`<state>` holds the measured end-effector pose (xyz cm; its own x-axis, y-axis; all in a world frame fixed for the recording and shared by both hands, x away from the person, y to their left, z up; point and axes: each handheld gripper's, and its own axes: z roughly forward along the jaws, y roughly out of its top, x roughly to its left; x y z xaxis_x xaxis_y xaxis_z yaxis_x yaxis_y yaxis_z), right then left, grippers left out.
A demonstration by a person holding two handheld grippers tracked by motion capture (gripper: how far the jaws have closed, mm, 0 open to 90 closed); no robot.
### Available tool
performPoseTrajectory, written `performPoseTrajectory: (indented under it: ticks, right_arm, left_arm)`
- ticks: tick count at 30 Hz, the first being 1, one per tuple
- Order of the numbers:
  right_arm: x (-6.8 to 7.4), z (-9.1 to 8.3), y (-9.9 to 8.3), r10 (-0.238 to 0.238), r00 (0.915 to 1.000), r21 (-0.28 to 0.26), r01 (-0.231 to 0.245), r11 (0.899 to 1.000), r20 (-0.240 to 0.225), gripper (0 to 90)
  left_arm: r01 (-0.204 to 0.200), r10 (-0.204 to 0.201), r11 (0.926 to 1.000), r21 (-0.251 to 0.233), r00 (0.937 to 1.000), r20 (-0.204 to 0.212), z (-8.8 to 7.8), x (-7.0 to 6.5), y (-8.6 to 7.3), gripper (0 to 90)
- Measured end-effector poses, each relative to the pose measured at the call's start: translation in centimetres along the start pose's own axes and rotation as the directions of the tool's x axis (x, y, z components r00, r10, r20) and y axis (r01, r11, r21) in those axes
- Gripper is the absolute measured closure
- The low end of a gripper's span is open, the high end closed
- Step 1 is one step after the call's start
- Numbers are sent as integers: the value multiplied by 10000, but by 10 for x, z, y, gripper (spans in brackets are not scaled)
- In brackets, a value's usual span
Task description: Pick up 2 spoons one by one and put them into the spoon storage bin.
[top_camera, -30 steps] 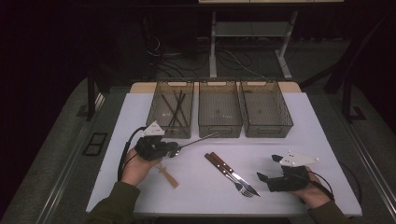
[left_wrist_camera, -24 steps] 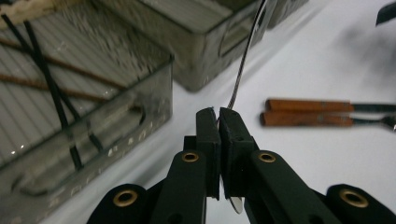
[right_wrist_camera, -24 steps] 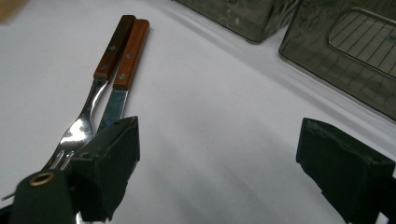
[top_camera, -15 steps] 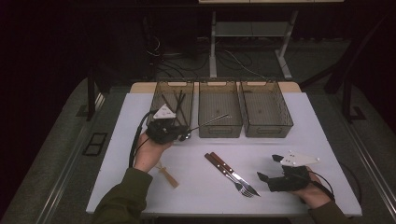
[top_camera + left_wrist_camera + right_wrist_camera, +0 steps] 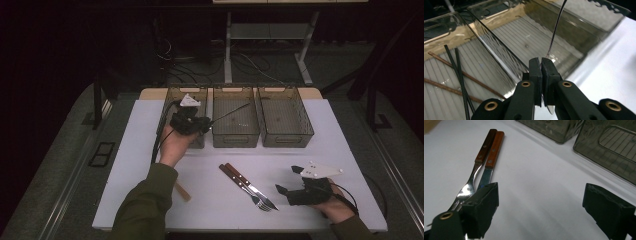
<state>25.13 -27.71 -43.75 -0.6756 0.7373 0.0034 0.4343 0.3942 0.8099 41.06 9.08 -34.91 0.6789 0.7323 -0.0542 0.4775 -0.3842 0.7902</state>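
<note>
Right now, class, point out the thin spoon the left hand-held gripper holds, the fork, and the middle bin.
Thin spoon [image 5: 554,35]: left gripper view, on its slim handle.
Fork [image 5: 467,188]: right gripper view, on its metal neck.
Middle bin [image 5: 235,141]: high view, on its front wall.

The bins [image 5: 236,125] look like smoky see-through plastic, glossy, with wavy walls and ribbed floors. The spoon [image 5: 554,37] between the left gripper's [image 5: 541,60] matt black rubbery pads is thin, shiny metal, dark-handled, though its bowl is mostly hidden. The sticks [image 5: 459,75] in the left bin seem matt: some black, some reddish-brown, perhaps wood. The fork [image 5: 471,182] and knife [image 5: 489,168] have polished metal ends and smooth, riveted wooden handles. The tabletop [image 5: 200,170] is plain white with a slight sheen. The right gripper's [image 5: 540,205] pads are dull black, faintly grainy.
</note>
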Motion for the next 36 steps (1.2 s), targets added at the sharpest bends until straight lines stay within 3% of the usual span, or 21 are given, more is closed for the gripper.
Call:
performPoseTrajectory:
  ticks: [8,17,25,27,36]
  right_arm:
    - [-2,-1,0,-9,10000,-56,9,10000,-37,135]
    - [-2,-2,-1,23,10000,-71,-24,10000,-46,136]
    - [-2,-2,-1,-2,10000,-67,1,10000,-65,135]
    - [-2,-2,-1,9,10000,-76,-10,10000,-67,136]
    - [-2,-2,-1,-60,9999,-62,60,10000,-80,135]
  left_arm:
    - [223,-217,9996,168,9991,-358,30,-1,11,869]
    - [650,-611,9969,451,9947,-823,58,-4,13,868]
    - [518,-453,9949,869,9961,-752,66,-5,11,862]
    - [554,-496,9956,761,9959,-761,67,-5,10,793]
    - [633,-614,9970,449,9971,-441,63,-6,11,723]
